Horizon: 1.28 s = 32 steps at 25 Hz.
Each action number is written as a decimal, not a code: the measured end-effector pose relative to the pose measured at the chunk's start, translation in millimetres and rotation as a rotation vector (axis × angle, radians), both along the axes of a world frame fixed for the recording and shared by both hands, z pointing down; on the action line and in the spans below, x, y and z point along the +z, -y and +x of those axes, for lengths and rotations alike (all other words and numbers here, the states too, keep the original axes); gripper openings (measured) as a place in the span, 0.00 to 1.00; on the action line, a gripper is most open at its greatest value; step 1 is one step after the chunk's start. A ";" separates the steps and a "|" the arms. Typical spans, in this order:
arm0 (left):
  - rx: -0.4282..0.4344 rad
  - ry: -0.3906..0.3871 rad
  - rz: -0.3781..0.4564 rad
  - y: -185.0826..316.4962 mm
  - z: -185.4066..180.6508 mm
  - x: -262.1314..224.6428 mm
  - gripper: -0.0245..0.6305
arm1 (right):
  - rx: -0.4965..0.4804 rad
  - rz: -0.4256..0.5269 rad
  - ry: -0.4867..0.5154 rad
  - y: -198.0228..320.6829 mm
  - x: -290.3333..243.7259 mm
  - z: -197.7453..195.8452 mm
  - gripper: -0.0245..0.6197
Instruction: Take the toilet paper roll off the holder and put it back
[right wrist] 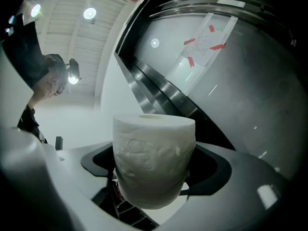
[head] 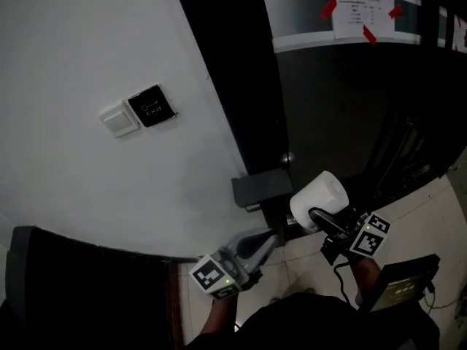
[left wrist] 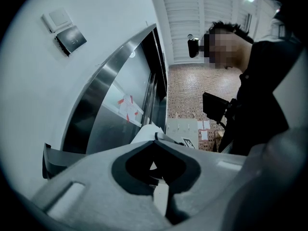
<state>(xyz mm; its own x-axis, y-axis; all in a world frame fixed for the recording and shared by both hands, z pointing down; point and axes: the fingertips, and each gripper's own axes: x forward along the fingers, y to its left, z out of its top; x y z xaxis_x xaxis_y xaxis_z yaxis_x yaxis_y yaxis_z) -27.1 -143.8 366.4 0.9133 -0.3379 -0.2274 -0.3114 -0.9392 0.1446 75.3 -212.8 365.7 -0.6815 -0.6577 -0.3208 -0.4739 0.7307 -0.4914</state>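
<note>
A white toilet paper roll is off the wall and clamped by its sides in my right gripper, just right of the dark holder. In the right gripper view the roll stands upright between the jaws of the right gripper and fills the gap. My left gripper points up at the holder from below, tips together and nothing in them. In the left gripper view the left gripper has its tips touching, and the roll peeks out behind them.
The white wall carries a black exit plate and a white switch. A notice stuck on with red tape hangs on the dark metal door panel. A flat dark device lies on the tiled floor at lower right.
</note>
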 end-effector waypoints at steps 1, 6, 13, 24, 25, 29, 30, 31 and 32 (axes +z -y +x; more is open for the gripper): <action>0.001 -0.001 -0.002 0.6 0.3 0.1 0.04 | 0.011 -0.009 0.006 3.0 2.4 3.7 0.74; -0.001 0.001 -0.014 1.6 1.9 4.8 0.04 | 0.052 -0.044 0.034 12.7 14.8 17.3 0.74; -0.014 -0.010 -0.022 4.5 -0.7 7.6 0.04 | 0.080 -0.112 0.101 30.1 32.7 27.8 0.74; -0.061 0.001 -0.040 7.5 -10.3 11.7 0.04 | 0.080 -0.292 0.377 69.7 78.5 44.6 0.73; -0.068 0.002 -0.044 8.4 -12.2 12.8 0.04 | 0.081 -0.317 0.401 73.6 85.6 44.2 0.73; -0.085 0.013 -0.051 9.9 -17.7 18.8 0.04 | 0.088 -0.429 0.493 86.6 117.8 41.9 0.73; -0.088 0.014 -0.049 9.9 -18.0 17.2 0.04 | 0.088 -0.449 0.512 89.0 123.3 40.8 0.73; -0.093 0.014 -0.050 10.3 -19.1 16.3 0.04 | 0.086 -0.466 0.527 91.3 127.9 39.3 0.73; -0.099 0.013 -0.052 10.8 -20.9 16.2 0.04 | 0.087 -0.482 0.538 93.7 132.5 37.9 0.73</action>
